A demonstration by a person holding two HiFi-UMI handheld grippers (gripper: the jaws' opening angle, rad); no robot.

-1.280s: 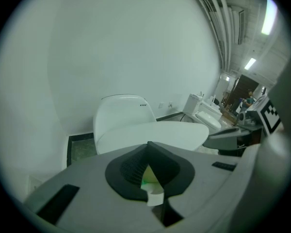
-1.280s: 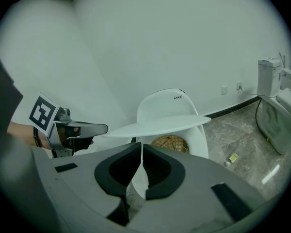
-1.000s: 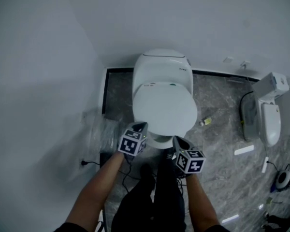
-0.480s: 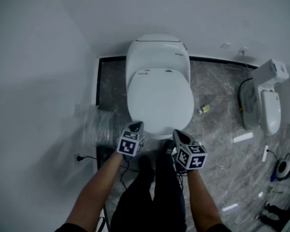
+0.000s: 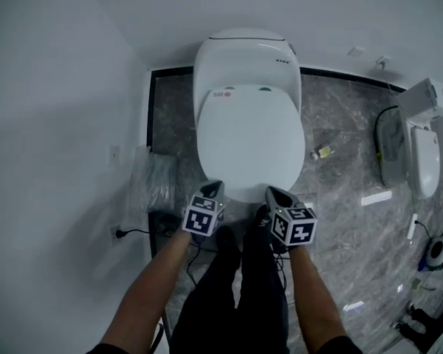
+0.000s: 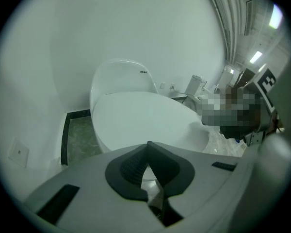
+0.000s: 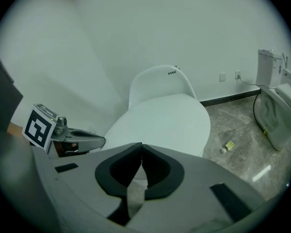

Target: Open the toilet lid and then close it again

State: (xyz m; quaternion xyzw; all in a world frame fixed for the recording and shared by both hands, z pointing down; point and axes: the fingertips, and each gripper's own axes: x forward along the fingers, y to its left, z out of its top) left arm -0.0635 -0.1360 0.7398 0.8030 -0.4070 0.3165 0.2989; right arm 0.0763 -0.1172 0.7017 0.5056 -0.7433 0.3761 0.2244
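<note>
A white toilet (image 5: 245,65) stands against the far wall with its lid (image 5: 249,140) down flat. In the head view my left gripper (image 5: 213,191) hovers at the lid's front left edge and my right gripper (image 5: 272,194) at its front right edge, both shut with nothing between the jaws. The left gripper view has the lid (image 6: 145,120) just beyond the closed left gripper (image 6: 147,154). Past the closed right gripper (image 7: 141,155) the right gripper view shows the lid (image 7: 162,123). Whether either tip touches the lid I cannot tell.
A second white toilet (image 5: 421,150) stands at the right by the wall. A small bottle (image 5: 323,153) lies on the grey marble floor between them. A crumpled plastic wrap (image 5: 149,186) and a black cable (image 5: 140,233) sit at the left wall.
Both grippers have sunk toward the lid's front edge. The head view has shifted, so the toilet sits higher and larger in frame.
</note>
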